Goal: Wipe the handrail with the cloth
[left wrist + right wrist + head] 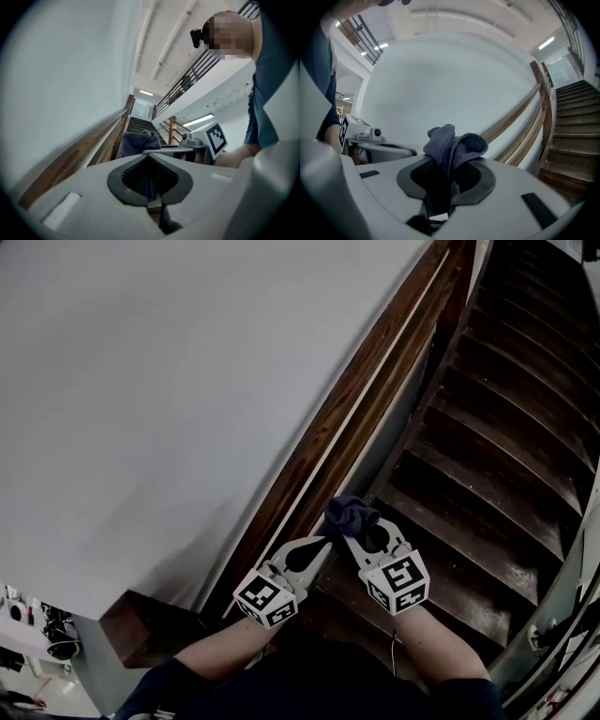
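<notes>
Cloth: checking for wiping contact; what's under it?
The wooden handrail runs beneath the cloth, pinched in the right hand-held gripper. The bunched cloth covers the contact spot, so touching can't be confirmed.

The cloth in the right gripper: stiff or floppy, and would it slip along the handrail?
Probably floppy: the cloth bunches and folds over above the right gripper, whose jaws pinch it. Likely light, since its folds hold up unsupported. It would probably drag softly along the wooden handrail.

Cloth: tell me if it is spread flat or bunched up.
Bunched up. The cloth is a crumpled wad clamped in the right gripper, its folds standing above the jaws.
</notes>
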Demonstrator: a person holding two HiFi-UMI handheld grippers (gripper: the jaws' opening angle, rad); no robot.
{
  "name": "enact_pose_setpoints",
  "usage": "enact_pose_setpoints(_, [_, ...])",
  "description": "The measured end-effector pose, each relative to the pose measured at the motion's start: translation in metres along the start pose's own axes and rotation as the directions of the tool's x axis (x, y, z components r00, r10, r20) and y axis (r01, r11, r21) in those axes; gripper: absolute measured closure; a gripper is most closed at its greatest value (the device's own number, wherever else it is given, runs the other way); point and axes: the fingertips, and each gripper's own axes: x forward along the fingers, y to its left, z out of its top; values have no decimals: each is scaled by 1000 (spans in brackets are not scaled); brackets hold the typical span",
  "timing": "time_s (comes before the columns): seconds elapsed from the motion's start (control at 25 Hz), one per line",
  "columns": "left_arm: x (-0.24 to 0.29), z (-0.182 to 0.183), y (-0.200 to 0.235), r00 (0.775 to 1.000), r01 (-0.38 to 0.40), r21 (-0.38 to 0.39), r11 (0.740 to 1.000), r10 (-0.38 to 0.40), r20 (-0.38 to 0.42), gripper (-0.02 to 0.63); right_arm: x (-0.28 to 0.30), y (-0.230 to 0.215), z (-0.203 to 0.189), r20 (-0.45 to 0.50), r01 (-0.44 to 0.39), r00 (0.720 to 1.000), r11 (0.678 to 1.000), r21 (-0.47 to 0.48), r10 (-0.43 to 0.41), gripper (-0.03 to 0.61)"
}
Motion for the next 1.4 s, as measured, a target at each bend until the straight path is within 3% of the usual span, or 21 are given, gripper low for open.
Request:
enact_pose_setpoints(0.56, [10, -15, -80, 984, 174, -56, 983, -176, -30, 610, -90, 22, -29, 45, 69, 996, 986, 152, -77, 482])
enact_pose_setpoints(1.4, [-5, -23, -105, 979, 197, -65, 978, -200, -37, 610, -118, 48, -48, 6, 78, 997, 981, 175, -80, 482])
